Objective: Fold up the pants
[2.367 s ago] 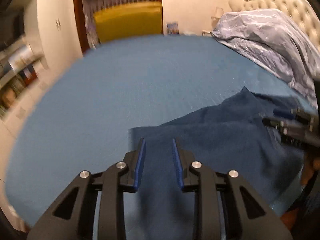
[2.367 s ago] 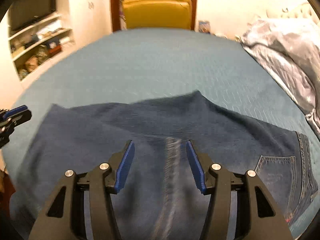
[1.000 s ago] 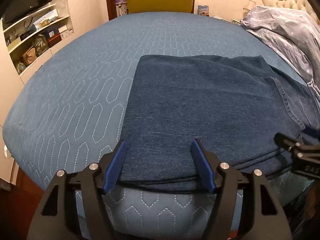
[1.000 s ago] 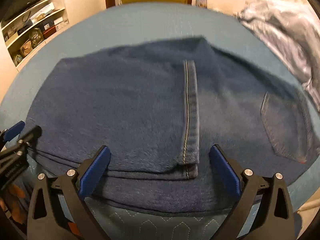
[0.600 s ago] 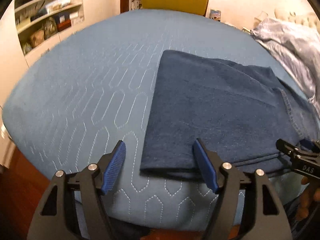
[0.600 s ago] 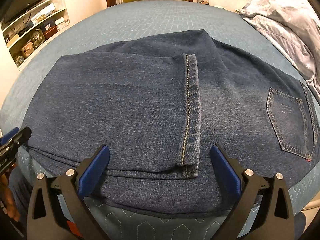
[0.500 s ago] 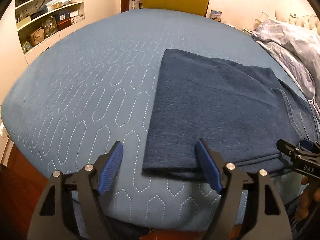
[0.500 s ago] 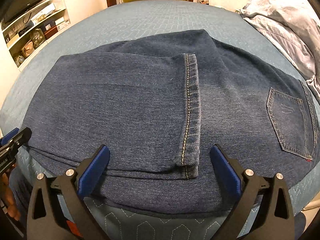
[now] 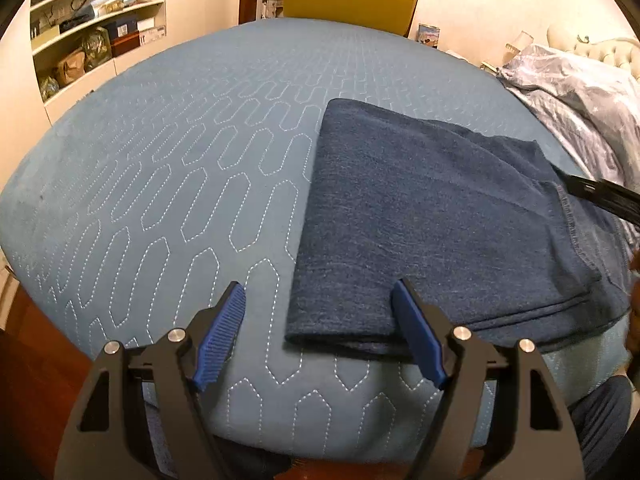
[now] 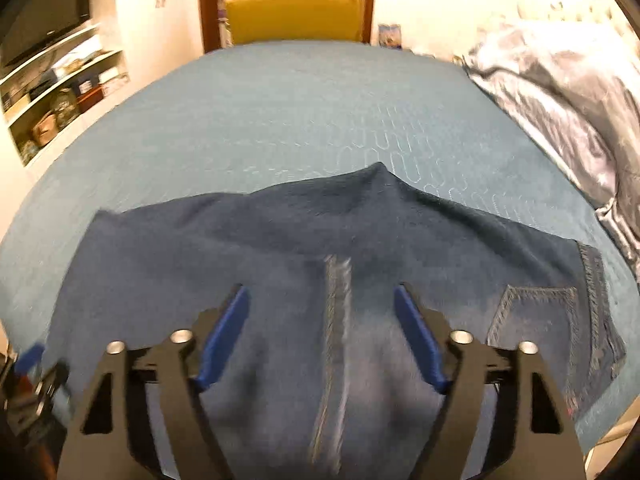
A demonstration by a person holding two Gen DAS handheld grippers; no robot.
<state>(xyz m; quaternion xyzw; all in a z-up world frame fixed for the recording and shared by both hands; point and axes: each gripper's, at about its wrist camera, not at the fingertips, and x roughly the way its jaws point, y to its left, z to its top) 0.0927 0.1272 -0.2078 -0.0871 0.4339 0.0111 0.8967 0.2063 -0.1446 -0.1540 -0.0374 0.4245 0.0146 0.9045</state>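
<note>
On the blue bed [image 9: 168, 168], folded pants [image 9: 420, 216] are seen; their pocket [image 10: 536, 328] only rightward. Left gripper [image 9: 320, 336] gapes empty; right gripper [image 10: 322, 336], just narrowing, empty.

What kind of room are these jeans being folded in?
Most likely a bedroom. The jeans lie on a big bed with a blue quilted cover, a crumpled duvet sits by a tufted headboard, and wall shelves hold boxes and bags.

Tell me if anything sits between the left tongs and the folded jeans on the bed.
Nothing visible does. The left tongs stand open just above the near left corner of the folded jeans, with only bare blue quilted bedspread around that corner. The right tongs reach in at the far right edge, well away.
</note>
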